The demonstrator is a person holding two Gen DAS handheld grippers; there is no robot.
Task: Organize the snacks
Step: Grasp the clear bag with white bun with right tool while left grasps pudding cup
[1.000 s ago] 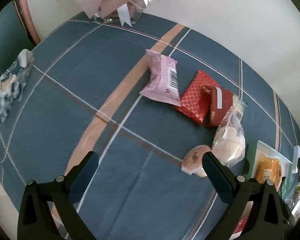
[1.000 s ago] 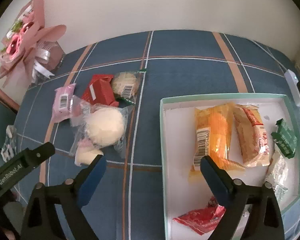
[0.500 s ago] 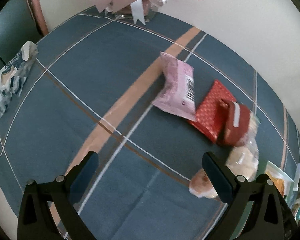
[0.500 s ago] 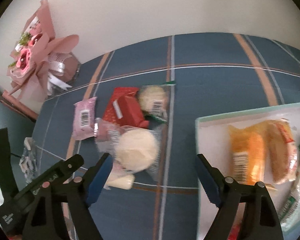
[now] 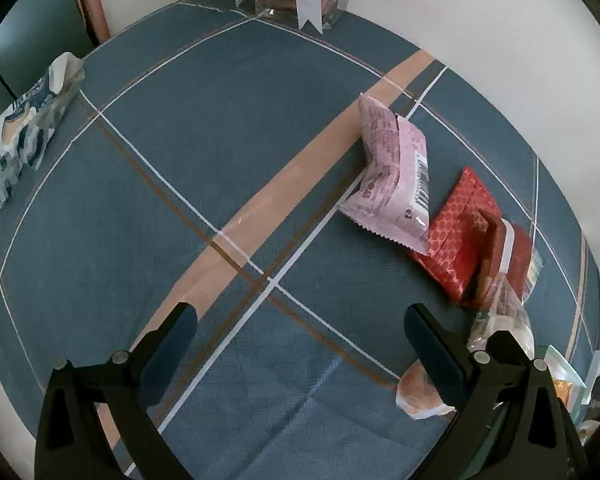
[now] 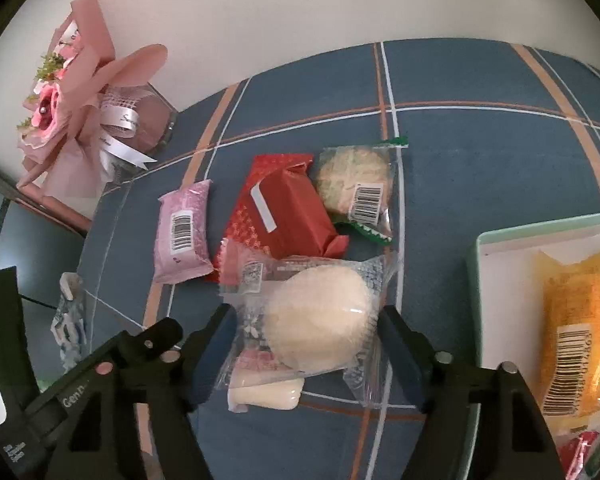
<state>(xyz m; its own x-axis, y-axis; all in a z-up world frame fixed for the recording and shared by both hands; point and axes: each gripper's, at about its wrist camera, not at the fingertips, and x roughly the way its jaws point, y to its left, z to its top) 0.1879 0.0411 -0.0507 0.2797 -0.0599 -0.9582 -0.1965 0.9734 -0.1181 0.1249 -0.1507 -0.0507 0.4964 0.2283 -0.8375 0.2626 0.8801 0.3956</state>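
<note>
Loose snacks lie on the blue plaid cloth: a pink packet (image 6: 183, 233) (image 5: 394, 182), red packets (image 6: 286, 210) (image 5: 466, 236), a green-edged cookie pack (image 6: 356, 190), a clear bag with a white round cake (image 6: 318, 322) and a small bun (image 6: 266, 394) (image 5: 418, 398). My right gripper (image 6: 306, 354) is open, its fingers on either side of the white cake bag. My left gripper (image 5: 300, 350) is open and empty over bare cloth, left of the pile. The mint tray (image 6: 480, 264) at right holds orange packets (image 6: 576, 332).
A pink bouquet (image 6: 72, 92) stands at the back left by the wall. A blue-white tissue pack (image 5: 24, 120) lies at the cloth's left edge. The left gripper's black body (image 6: 100, 384) shows at the lower left of the right wrist view.
My right gripper has moved left from the tray and down over the white cake bag. My left gripper has swung left and lower, so the snack pile has shifted right in its view.
</note>
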